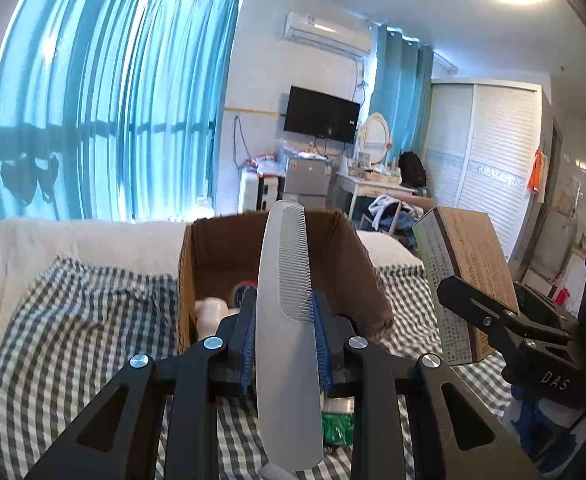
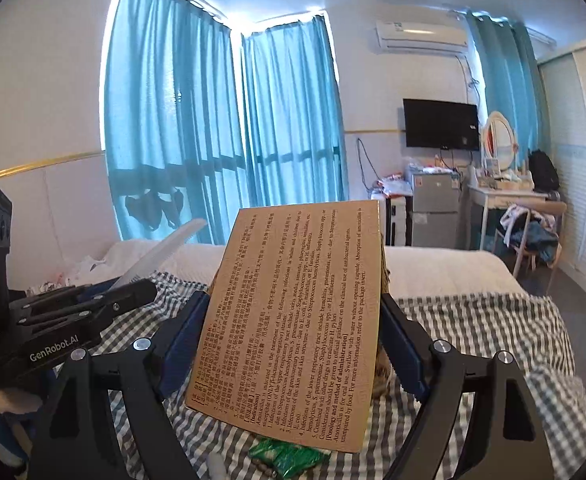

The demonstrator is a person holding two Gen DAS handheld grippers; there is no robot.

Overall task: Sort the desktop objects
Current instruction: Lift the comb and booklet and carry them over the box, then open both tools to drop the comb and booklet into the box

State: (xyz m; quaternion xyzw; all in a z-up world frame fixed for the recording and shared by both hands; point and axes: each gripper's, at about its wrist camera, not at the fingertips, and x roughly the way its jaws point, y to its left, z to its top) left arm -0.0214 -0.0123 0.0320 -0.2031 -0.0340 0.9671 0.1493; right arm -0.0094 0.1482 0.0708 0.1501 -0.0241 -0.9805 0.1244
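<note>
My left gripper is shut on a pale grey comb, which stands up between the blue pads and points toward an open cardboard box just behind it. Inside that box lie a white bottle and a round red-and-blue item. My right gripper is shut on a brown medicine carton printed with small text, held up above the checked cloth. In the left wrist view the same carton hangs to the right of the box, in the right gripper. The comb also shows at left in the right wrist view.
A grey-and-white checked cloth covers the bed, with a white blanket behind it. A green packet lies on the cloth below the carton. Blue curtains, a wall TV, a small fridge and a dressing table stand far behind.
</note>
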